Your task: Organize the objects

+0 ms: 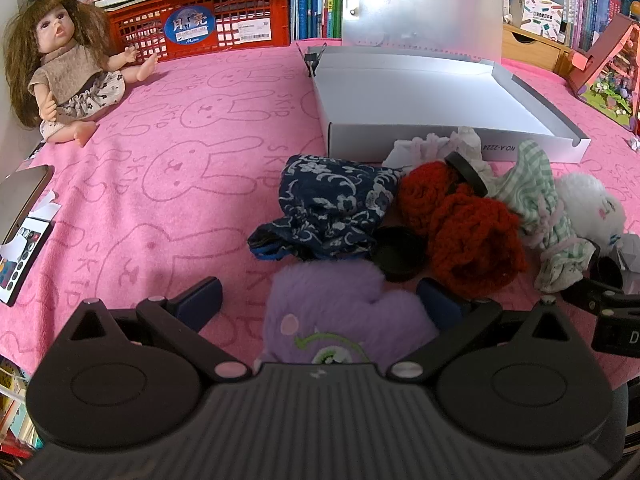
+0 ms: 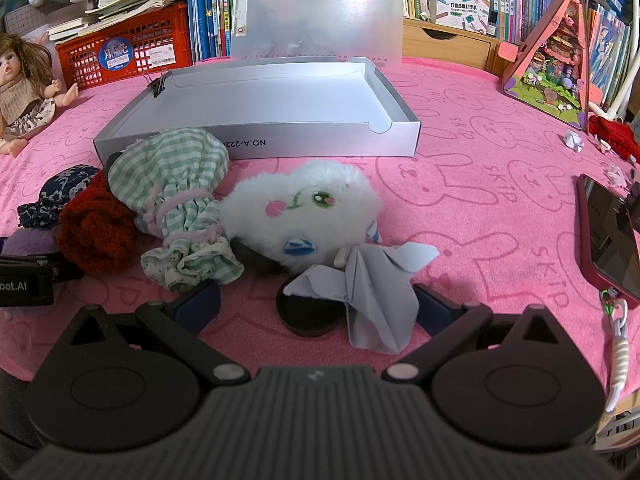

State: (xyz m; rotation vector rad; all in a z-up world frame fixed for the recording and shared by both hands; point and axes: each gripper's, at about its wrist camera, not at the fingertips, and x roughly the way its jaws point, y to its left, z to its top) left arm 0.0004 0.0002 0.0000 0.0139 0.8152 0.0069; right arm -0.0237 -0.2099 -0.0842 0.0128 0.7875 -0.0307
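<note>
soft items heap on a pink bunny-print blanket (image 2: 460,168) before a shallow grey cardboard box (image 2: 256,136): fuzzy purple plush (image 1: 340,312), chunky red knit (image 1: 472,236), gingham pouch (image 2: 176,184), crumpled paper (image 2: 372,284). left gripper (image 1: 320,304) and right gripper (image 2: 316,304) both gape, released.

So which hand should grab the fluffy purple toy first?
Probably the left. The purple toy already lies between the open left gripper. The right gripper has the crumpled paper in front instead.
</note>
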